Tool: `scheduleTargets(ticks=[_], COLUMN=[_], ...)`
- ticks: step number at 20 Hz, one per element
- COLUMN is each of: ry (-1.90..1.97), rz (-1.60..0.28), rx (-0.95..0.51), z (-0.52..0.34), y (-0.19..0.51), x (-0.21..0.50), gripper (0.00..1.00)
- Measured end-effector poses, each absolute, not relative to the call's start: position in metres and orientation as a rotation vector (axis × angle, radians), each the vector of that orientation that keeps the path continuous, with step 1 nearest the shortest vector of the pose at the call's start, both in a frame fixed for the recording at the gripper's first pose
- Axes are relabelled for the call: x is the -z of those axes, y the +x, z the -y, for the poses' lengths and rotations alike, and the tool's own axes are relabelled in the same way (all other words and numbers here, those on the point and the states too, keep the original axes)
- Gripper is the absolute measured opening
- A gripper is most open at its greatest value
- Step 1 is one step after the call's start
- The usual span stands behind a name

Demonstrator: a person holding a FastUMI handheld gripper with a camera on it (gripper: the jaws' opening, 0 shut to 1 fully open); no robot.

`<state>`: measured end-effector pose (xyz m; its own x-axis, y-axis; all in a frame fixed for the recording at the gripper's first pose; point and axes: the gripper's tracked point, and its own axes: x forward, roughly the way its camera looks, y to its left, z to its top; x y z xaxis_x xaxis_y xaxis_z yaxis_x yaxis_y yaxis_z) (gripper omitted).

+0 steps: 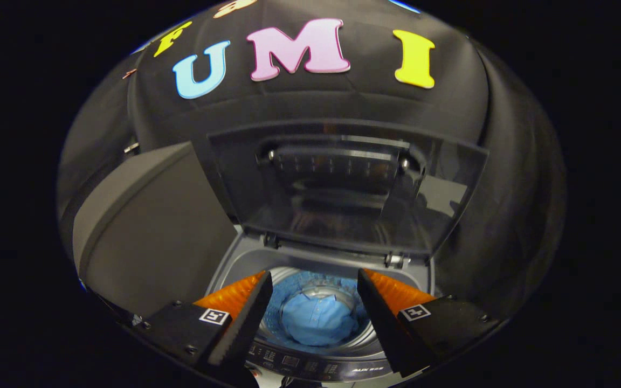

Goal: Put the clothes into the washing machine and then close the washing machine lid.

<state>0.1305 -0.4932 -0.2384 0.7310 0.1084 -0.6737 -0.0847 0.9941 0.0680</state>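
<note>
To the left of the washing machine (321, 258), a plain grey panel (149, 226) is standing close against the washer's side, crowding that flank. The gripper (315, 302) is hovering above the machine's front edge, its 2 fingers (246, 318) spread wide apart and gripping nothing, with the open tub showing in the gap between them. Down in the drum (283, 285), blue clothes (316, 320) are lying in a loose heap, well below the fingertips. The control strip (310, 366) is running along the washer's front rim, just under the fingers.

Behind the tub, the tinted lid (343, 188) is standing raised on its rear hinges (394, 261), leaning back toward the booth wall.

By this view, the loading half of the job appears done, while the closing of the lid is not yet done. The lid's free top edge is standing high above the tub and beyond the fingers, with open air between; that looks like the reachable route. Right of the washer, dark cloth is hanging near, leaving little room on that side.
</note>
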Motion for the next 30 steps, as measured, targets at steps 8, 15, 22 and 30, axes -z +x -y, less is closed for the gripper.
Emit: scheduleTargets(ticks=[8,15,22,30], ry=[0.054,0.077,0.137,0.121], rz=[-0.472,-0.524,-0.600,-0.608], rx=[-0.112,-0.061,-0.015,-0.040], z=[0.488,0.498,0.511,0.510], y=[0.204,0.283,0.291,0.287], x=[0.123,0.141,0.169,0.171], gripper=[0.98,0.99,1.00,1.00])
